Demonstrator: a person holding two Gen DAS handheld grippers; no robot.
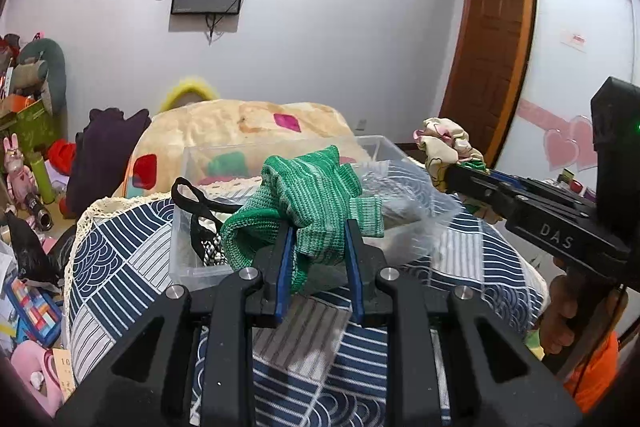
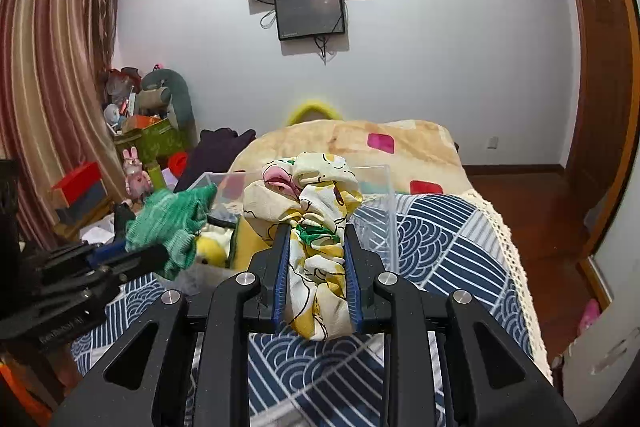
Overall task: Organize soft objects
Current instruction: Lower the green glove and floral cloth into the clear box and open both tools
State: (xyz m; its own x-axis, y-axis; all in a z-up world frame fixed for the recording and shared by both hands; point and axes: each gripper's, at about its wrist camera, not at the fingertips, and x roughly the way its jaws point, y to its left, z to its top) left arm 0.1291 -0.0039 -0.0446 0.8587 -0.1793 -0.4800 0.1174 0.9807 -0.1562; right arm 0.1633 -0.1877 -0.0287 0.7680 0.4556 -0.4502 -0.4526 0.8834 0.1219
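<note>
Green knit cloth, clamped in the left gripper, hangs directly above the clear bin, nearer than the right gripper pinching the floral cloth.

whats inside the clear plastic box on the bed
In the clear box: a black strap and a yellow plush. The green knit piece and crinkled plastic bag cover the rest.

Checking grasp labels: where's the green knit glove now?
Green knit glove is pinched in the left claw, held above the clear bin on the bed.
</note>
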